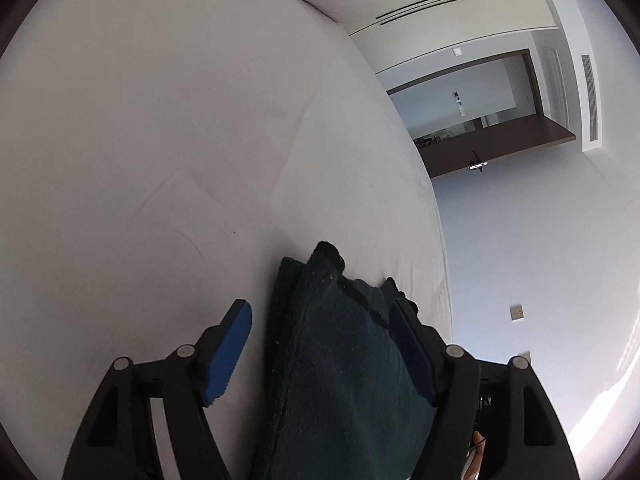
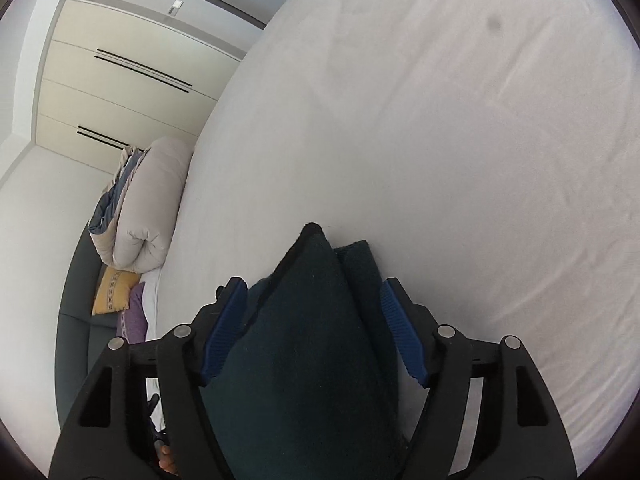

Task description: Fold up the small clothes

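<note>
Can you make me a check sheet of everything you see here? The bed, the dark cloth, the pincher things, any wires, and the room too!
Surface: white bed sheet, lightly creased, one small dark spot.
Job's things: dark green cloth, bunched in folds, lying on the sheet between both sets of fingers.
Clutter: rolled duvet, yellow cushion and purple cushion beside the bed.
Grippers: left gripper open, the cloth against one pad, clear of the other; right gripper open, the cloth between its pads, unpinched.
Cables: nothing seen.
Surroundings: cream wardrobe, doorway, wall socket.
</note>
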Motion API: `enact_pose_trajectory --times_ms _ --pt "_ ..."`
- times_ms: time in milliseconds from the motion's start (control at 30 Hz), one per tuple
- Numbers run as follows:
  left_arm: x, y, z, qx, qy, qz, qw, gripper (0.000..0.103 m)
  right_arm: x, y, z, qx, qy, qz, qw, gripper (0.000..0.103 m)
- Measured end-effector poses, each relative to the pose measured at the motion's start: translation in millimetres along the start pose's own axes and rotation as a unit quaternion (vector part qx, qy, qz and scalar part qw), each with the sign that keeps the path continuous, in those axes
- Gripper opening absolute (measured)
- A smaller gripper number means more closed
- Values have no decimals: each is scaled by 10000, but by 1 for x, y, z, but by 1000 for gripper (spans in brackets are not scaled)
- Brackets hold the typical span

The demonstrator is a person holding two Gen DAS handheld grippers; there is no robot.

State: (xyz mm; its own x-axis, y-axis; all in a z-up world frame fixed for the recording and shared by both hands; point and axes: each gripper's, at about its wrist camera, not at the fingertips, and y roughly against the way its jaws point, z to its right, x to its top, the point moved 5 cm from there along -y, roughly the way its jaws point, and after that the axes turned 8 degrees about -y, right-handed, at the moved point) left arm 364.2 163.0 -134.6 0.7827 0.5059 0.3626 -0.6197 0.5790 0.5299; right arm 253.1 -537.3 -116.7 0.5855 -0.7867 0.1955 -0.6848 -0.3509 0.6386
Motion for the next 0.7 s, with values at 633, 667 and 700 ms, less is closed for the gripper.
enact_pose_trajectory --times_ms 633,667,700 --pt "-121 36 12 810 -1351 -294 9871 73 -116 64 51 -1453 1994 -178 9689 33" --pt "-121 37 12 802 -1329 -274 9875 73 -115 67 53 -1430 1938 -172 9704 33" --pt "-121 38 12 794 -1318 -260 9877 73 -116 70 54 -1423 1926 -163 9708 33"
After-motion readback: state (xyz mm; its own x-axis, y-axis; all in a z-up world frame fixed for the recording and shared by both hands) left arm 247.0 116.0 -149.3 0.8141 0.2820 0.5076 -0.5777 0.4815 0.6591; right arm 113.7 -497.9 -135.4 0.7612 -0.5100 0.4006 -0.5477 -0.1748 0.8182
